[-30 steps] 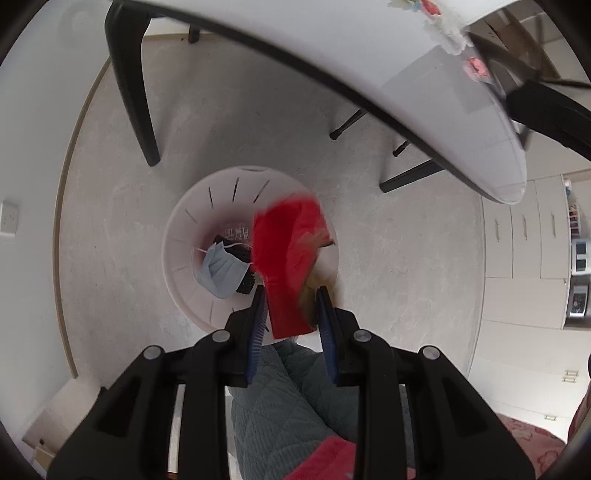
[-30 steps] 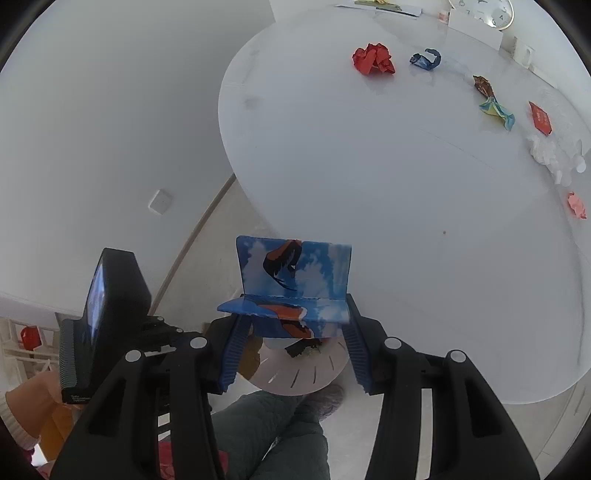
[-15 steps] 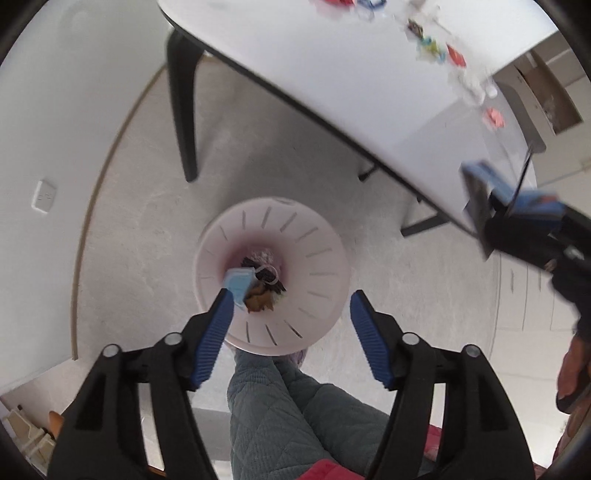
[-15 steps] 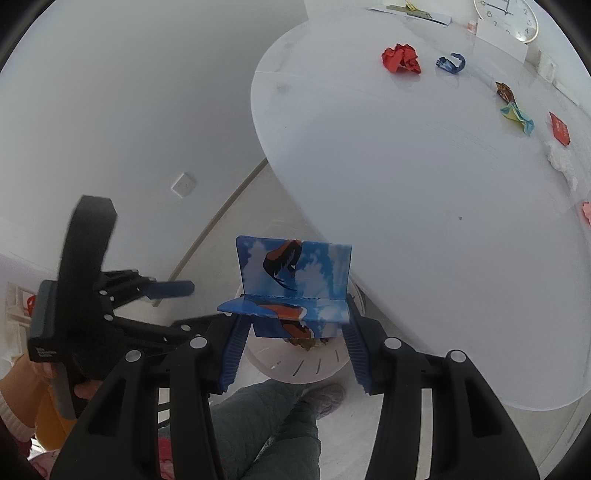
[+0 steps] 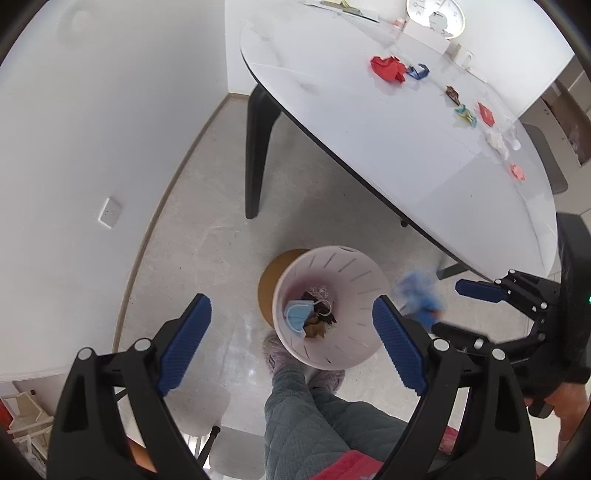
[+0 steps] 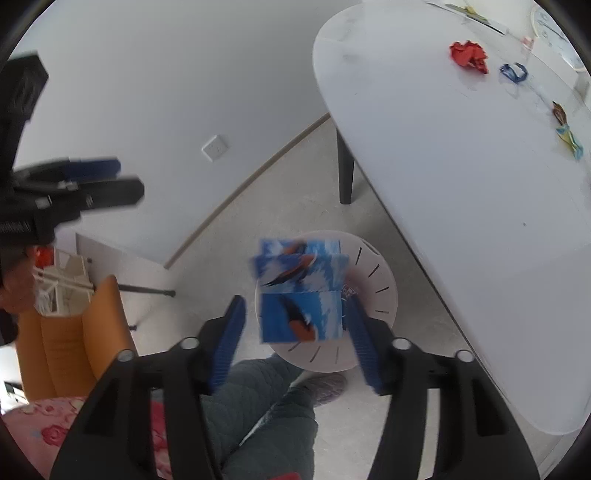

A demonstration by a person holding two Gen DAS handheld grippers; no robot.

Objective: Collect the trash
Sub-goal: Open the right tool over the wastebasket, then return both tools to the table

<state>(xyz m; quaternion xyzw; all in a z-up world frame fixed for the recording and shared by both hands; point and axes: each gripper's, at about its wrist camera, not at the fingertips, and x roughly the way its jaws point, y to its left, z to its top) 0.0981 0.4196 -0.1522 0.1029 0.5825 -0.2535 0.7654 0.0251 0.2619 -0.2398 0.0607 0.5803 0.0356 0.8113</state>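
A white slotted bin [image 5: 354,280] stands on the floor beside the white table [image 5: 388,147]. In it lie a blue face mask [image 5: 297,317] and brown scraps. High above the bin, my left gripper [image 5: 291,306] has its jaws opening wide with nothing between them. My right gripper [image 6: 295,310] is over the bin [image 6: 373,280] with its jaws opening. The blue printed box [image 6: 299,291] is blurred between the fingers and clear of both pads. In the left wrist view the box [image 5: 419,295] is a blue smear by the right gripper [image 5: 448,308]. On the table lie a red crumpled paper [image 5: 388,68] and several small wrappers.
A black table leg [image 5: 258,155] stands behind the bin. A person's legs in green quilted trousers [image 5: 314,424] and slippers are right against it. An orange chair [image 6: 74,332] is at the left. A clock [image 5: 436,14] and a mug are at the table's far end.
My left gripper let the red wrapper go into the bin, opened wide and rose. My right gripper moved over the bin and opened, and the blue box slipped from its pads.
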